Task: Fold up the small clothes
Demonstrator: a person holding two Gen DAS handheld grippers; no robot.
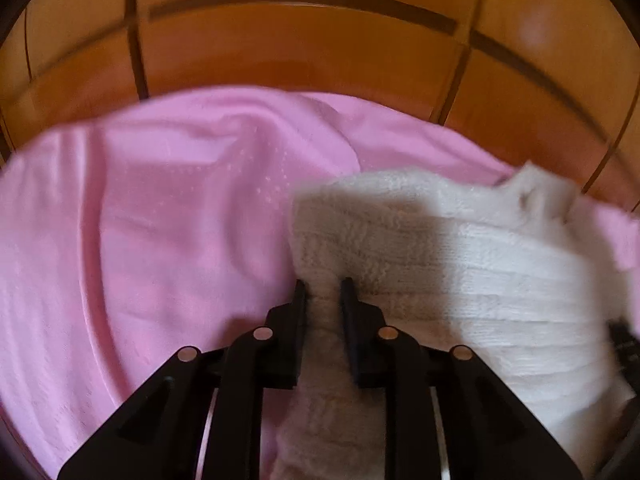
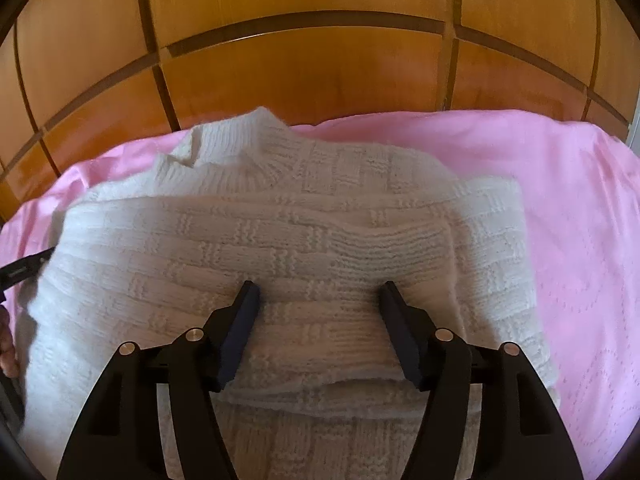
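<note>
A bed (image 2: 580, 208) covered by a pink sheet (image 1: 160, 220) carries a cream knitted sweater (image 2: 280, 240), lying partly folded near the wooden headboard (image 2: 320, 72).

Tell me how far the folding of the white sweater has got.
Done: the white knitted sweater lies on the pink sheet with one layer already folded over its body. In hand: the left gripper pinches the sweater's left edge, while the right gripper stands open over the folded layer, gripping nothing. Left: the collar end still sticks out beyond the fold, so probably at least one more fold.
</note>
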